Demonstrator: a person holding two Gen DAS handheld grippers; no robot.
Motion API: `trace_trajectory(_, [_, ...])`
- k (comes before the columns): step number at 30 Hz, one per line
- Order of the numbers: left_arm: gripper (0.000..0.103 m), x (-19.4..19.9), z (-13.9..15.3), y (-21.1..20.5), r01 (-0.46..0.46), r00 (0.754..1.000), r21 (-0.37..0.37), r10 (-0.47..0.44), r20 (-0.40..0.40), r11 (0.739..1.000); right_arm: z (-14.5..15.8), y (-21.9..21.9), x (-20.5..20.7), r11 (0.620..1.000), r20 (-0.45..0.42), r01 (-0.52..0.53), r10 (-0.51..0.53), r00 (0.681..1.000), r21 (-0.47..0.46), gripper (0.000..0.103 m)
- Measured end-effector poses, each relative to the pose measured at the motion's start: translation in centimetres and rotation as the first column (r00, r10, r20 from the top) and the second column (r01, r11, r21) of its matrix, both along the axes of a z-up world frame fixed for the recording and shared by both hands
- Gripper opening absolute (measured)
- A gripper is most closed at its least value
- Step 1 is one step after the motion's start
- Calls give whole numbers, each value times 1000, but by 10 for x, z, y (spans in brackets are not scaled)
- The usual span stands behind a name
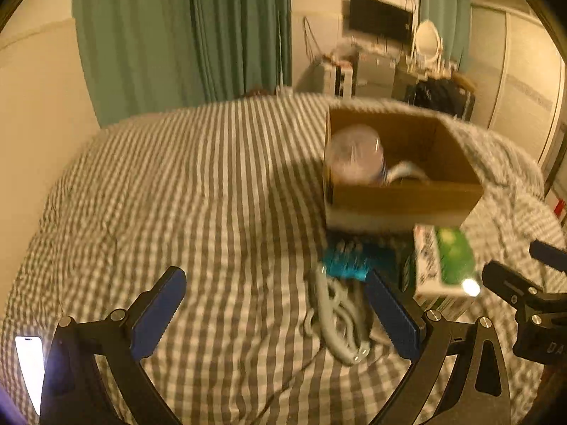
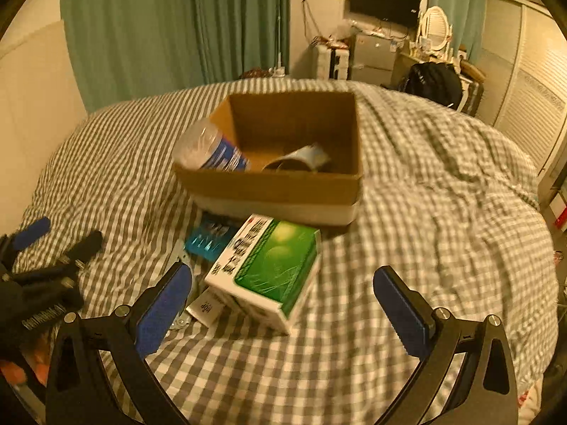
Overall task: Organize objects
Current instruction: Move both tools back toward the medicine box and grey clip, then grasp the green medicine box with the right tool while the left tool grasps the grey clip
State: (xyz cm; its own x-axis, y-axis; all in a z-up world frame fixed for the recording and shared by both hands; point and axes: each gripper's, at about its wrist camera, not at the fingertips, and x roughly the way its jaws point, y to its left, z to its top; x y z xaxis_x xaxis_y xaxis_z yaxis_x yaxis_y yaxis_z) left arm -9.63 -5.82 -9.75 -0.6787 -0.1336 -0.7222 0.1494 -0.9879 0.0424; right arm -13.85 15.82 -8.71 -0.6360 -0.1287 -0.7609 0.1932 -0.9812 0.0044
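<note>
A cardboard box (image 2: 283,184) (image 1: 404,198) stands on the checked bed cover and holds a clear plastic bottle (image 2: 209,150) (image 1: 354,154) and a white cup (image 2: 301,159). In front of it lie a green and white carton (image 2: 269,269) (image 1: 443,265), a teal packet (image 2: 205,241) (image 1: 349,260) and a coiled white cable (image 1: 336,318). My right gripper (image 2: 287,304) is open with the carton between and just ahead of its fingers. My left gripper (image 1: 274,313) is open over bare bedding, its right finger beside the cable. Each gripper shows at the edge of the other's view.
The bed cover (image 2: 425,212) is rumpled on the right. A lit phone (image 1: 30,364) lies at the near left. Green curtains (image 2: 170,28), a desk with a monitor (image 2: 384,0) and a dark bag (image 2: 434,79) stand beyond the bed.
</note>
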Motion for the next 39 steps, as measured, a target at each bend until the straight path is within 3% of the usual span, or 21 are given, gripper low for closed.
trace_trajectory(14, [103,-9,-61,-9,-15,991,19,13,137,1000,-52,-19,-24,999,91,32,-31,995,-8,103])
trace_trajectory(25, [103,-18,-84,4,36,978,22,-40,204,999,-78,-31,-35,996,92,20,-28,995,85,102])
trace_trajectory(27, [103,-21,-87,8,55,975,20,-58,214,998,-79,-26,-36,996,91,23,-31,995,87,98])
trace_trajectory(29, [101,-26,-93,13,81,968,16,-83,239,997,-80,-21,-37,997,94,20,-27,995,73,88])
trace_trajectory(33, [93,-37,-100,21,142,954,22,-143,264,990,-80,-19,-37,997,92,9,-15,996,70,88])
trace_trajectory(39, [55,-42,-104,23,222,932,112,-244,267,969,-79,-18,-32,997,88,-17,11,996,72,87])
